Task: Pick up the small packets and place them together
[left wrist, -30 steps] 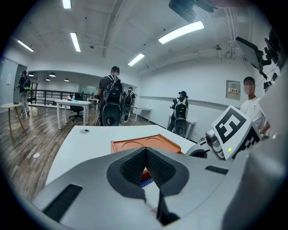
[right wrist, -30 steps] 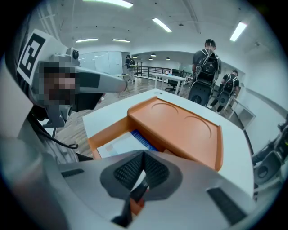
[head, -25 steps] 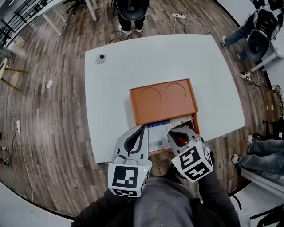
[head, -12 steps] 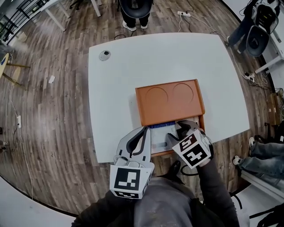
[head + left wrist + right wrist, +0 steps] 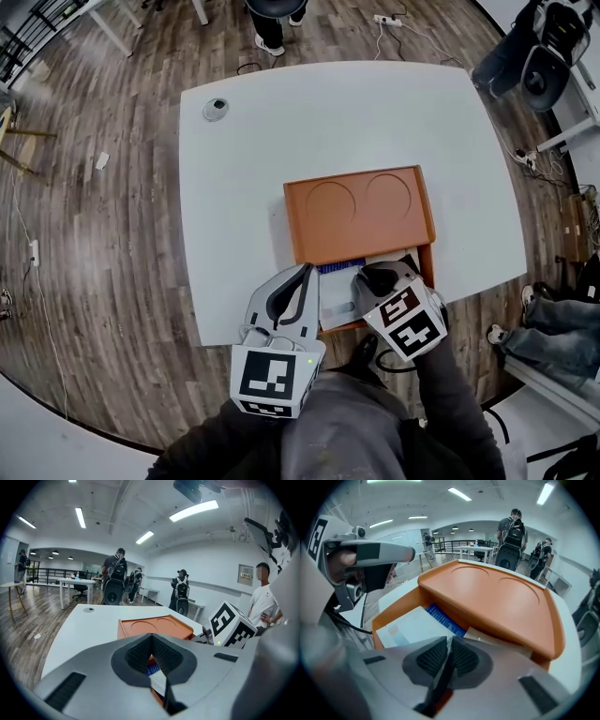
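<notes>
On the white table (image 5: 281, 169) stands a flat orange box (image 5: 361, 211) whose lid bears two round recesses. Its near end is open as a shallow orange compartment (image 5: 379, 613). In that compartment lie flat white packets (image 5: 410, 625), one with a blue striped end toward the lid. To their right is a tan flat packet (image 5: 487, 637), partly under the lid's edge.

The right gripper (image 5: 449, 641) points steeply down into the right part of the compartment, its tips just above the white packets and beside the tan packet. Its jaws have just been closing and stand nearly together, leaving only a narrow slit. A thin pale sliver shows between the pads at the tips, with a reddish patch lower in the slit. Whether that is a packet cannot be told.

The left gripper (image 5: 152, 637) hovers at the compartment's near left corner, aimed only slightly downward toward the far side. Its jaws are clenched together with nothing between them. The white packets lie just beyond and below its tips, apart from them. The two grippers are side by side, near each other.
</notes>
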The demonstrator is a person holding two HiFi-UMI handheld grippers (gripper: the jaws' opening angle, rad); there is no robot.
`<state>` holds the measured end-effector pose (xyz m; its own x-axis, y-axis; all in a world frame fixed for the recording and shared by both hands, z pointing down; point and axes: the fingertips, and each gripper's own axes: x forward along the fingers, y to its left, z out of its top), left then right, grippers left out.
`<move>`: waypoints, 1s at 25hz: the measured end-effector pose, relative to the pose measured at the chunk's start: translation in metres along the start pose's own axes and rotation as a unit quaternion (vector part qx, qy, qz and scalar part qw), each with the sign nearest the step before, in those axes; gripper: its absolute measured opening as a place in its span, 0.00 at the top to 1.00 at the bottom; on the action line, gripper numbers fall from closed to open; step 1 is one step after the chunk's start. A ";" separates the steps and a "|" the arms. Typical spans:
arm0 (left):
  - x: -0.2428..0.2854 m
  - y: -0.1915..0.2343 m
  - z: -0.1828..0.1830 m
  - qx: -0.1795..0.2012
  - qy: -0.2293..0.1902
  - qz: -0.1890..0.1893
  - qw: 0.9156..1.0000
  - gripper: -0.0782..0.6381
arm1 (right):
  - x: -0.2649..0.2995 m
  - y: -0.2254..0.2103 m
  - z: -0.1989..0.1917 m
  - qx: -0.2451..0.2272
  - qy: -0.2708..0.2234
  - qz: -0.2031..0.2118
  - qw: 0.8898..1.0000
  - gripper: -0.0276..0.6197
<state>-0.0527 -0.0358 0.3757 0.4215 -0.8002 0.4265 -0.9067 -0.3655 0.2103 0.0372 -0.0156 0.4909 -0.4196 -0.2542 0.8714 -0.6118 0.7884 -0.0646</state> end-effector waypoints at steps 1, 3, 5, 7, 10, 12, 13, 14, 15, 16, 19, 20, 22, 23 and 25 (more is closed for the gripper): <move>0.000 -0.002 -0.001 0.000 0.001 -0.001 1.000 0.90 | 0.000 0.001 -0.001 -0.002 -0.002 0.000 1.000 0.90; 0.001 -0.004 -0.001 0.001 0.001 -0.001 1.000 0.90 | 0.000 0.001 -0.001 -0.008 -0.007 -0.003 1.000 0.92; 0.002 -0.004 0.000 0.002 0.001 0.001 1.000 0.90 | -0.002 0.001 0.001 -0.014 -0.014 -0.008 1.000 0.93; 0.002 -0.003 0.002 0.002 -0.001 0.004 1.000 0.90 | -0.008 0.001 0.005 -0.019 -0.023 -0.014 0.999 0.94; 0.001 -0.003 0.003 0.003 -0.003 0.009 1.000 0.90 | -0.020 0.001 0.010 -0.028 -0.042 -0.026 0.998 0.94; 0.000 -0.003 0.002 0.003 -0.005 0.012 1.000 0.90 | -0.029 0.002 0.015 -0.034 -0.059 -0.036 0.997 0.94; -0.002 -0.004 0.003 0.003 -0.007 0.013 1.000 0.90 | -0.034 0.003 0.018 -0.038 -0.068 -0.042 0.996 0.94; -0.003 -0.004 0.004 0.004 -0.010 0.015 1.000 0.90 | -0.039 0.004 0.022 -0.041 -0.077 -0.048 0.995 0.94; -0.004 -0.005 0.006 0.004 -0.013 0.016 1.000 0.90 | -0.045 0.004 0.026 -0.044 -0.087 -0.054 0.994 0.94; -0.006 -0.006 0.008 0.005 -0.017 0.018 1.000 0.90 | -0.051 0.005 0.030 -0.047 -0.098 -0.059 0.992 0.94; -0.013 -0.009 0.013 0.009 -0.027 0.026 0.999 0.90 | -0.069 0.009 0.042 -0.058 -0.125 -0.067 0.988 0.94; -0.016 -0.011 0.016 0.010 -0.031 0.029 0.999 0.90 | -0.075 0.011 0.045 -0.062 -0.133 -0.069 0.987 0.94; -0.023 -0.017 0.023 0.014 -0.040 0.036 0.998 0.90 | -0.087 0.014 0.052 -0.069 -0.147 -0.071 0.984 0.94; -0.027 -0.019 0.028 0.016 -0.045 0.040 0.998 0.90 | -0.093 0.015 0.055 -0.072 -0.155 -0.072 0.983 0.94; -0.034 -0.025 0.035 0.020 -0.054 0.046 0.997 0.90 | -0.105 0.016 0.061 -0.078 -0.168 -0.073 0.980 0.94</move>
<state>-0.0452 -0.0159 0.3249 0.3339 -0.8772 0.3449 -0.9425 -0.3042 0.1388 0.0305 -0.0107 0.3684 -0.5478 -0.5205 0.6550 -0.5824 0.7993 0.1480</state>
